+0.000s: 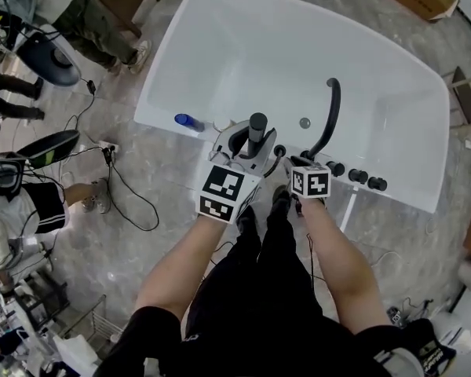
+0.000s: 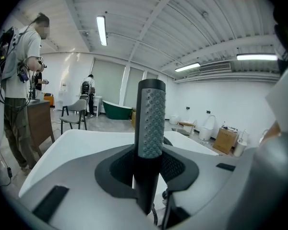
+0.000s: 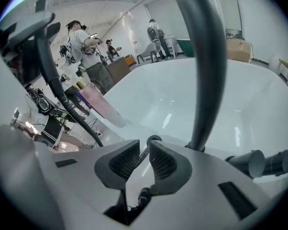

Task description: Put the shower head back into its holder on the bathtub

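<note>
Left tool [image 1: 247, 149] was clamped on the shower head [image 2: 150, 123], with the jaws closed on the dark stem below the nubbed grey face. The head stood about upright, in the air, just left of the spout [image 1: 330, 120], over the rim of the bathtub [image 1: 165, 69]. It was not seated yet.

Right tool [image 3: 143, 162] was closed on the metal hose [image 3: 144, 152] right at the spout's base. The pads looked pinched on it, not just around it.

We took the small dark ring [image 3: 153, 139] on the rim, just left of the spout, for the holder.

Risks as we judged them:
- The hose was pinned close to the head. If the right tool didn't feed slack, hose tension could tip the stem off axis and it would miss the ring.
- The grip sat on a smooth round stem, so a side load could twist or slip the head in the jaws.
- It was crowded. The spout and the knobs [image 1: 358, 177] to its right were near, so a wide swing would clip them.
- Dropping the head could chip the tub.
</note>
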Action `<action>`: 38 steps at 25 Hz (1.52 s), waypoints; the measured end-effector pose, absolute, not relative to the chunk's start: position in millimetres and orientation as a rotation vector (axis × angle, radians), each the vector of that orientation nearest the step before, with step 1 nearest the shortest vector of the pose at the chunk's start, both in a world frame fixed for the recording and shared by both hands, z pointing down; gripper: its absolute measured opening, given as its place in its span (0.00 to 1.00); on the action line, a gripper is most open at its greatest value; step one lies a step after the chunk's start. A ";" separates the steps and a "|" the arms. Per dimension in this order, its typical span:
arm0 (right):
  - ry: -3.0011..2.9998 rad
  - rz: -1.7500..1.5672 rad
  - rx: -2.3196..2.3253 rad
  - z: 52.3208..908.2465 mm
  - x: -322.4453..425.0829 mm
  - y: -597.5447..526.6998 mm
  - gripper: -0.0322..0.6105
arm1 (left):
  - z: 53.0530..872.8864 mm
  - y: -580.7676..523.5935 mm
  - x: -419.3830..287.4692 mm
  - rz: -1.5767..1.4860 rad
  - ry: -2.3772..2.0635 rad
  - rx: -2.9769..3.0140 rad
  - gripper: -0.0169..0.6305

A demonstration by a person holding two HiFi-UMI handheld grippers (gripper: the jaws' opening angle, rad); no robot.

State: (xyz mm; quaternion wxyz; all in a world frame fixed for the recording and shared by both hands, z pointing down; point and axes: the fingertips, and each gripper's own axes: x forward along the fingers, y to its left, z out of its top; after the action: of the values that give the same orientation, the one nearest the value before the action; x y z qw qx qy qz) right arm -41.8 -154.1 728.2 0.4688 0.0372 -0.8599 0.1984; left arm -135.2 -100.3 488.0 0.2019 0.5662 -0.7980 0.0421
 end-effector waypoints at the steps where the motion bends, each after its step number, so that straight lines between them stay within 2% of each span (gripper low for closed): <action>1: -2.116 0.503 0.098 722.0 -35.2 -155.2 0.17 | 481.6 -98.6 -134.7 0.112 -2.235 1.582 0.22; 9: -2.277 0.557 0.121 628.0 3.5 -155.9 0.11 | 411.3 -76.9 -128.4 0.065 -2.290 1.623 0.22; 20: -2.567 0.357 0.144 471.8 16.1 -147.9 0.07 | 345.7 -30.8 -100.0 0.034 -2.330 1.665 0.22; 32: -2.678 0.254 0.014 393.7 9.1 -149.1 0.07 | 334.3 -16.6 -95.4 0.034 -2.379 1.582 0.21; 38: -2.760 0.230 0.002 356.2 14.9 -192.1 0.07 | 307.1 -51.5 -86.1 0.010 -2.409 1.612 0.21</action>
State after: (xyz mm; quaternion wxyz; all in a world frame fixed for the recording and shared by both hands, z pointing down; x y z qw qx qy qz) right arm 14.9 -192.1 356.2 0.1850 0.0007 -0.9793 0.0815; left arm -86.1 -51.5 307.1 0.1213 0.5519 -0.8250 0.0035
